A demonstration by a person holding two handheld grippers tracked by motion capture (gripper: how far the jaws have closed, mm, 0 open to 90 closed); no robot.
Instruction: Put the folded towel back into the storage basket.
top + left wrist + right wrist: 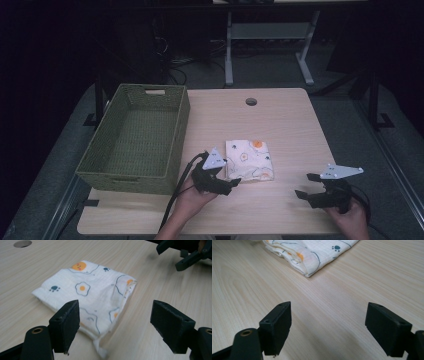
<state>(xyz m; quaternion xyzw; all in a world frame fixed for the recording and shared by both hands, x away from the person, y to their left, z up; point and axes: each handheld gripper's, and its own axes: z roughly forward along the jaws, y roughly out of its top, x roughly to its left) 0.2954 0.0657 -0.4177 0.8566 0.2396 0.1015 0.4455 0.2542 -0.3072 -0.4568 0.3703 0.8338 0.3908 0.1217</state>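
White folded cloth is lying mid-worktop toward the near edge, just beside the left gripper, jaws apart, while the right gripper, also gaping, is sitting well apart near the right edge.

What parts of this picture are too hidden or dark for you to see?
- Underside and inner layers of the folded cloth: hidden by its own top layer, in both gripper views.
- Far edge of the cloth: cut off by the top of the right gripper view.
- Near inner wall of the woven basket: hidden by its own front side, high view.
- Room beyond the table: too dark, high view.
- Left gripper jaw tips: too small, high view.
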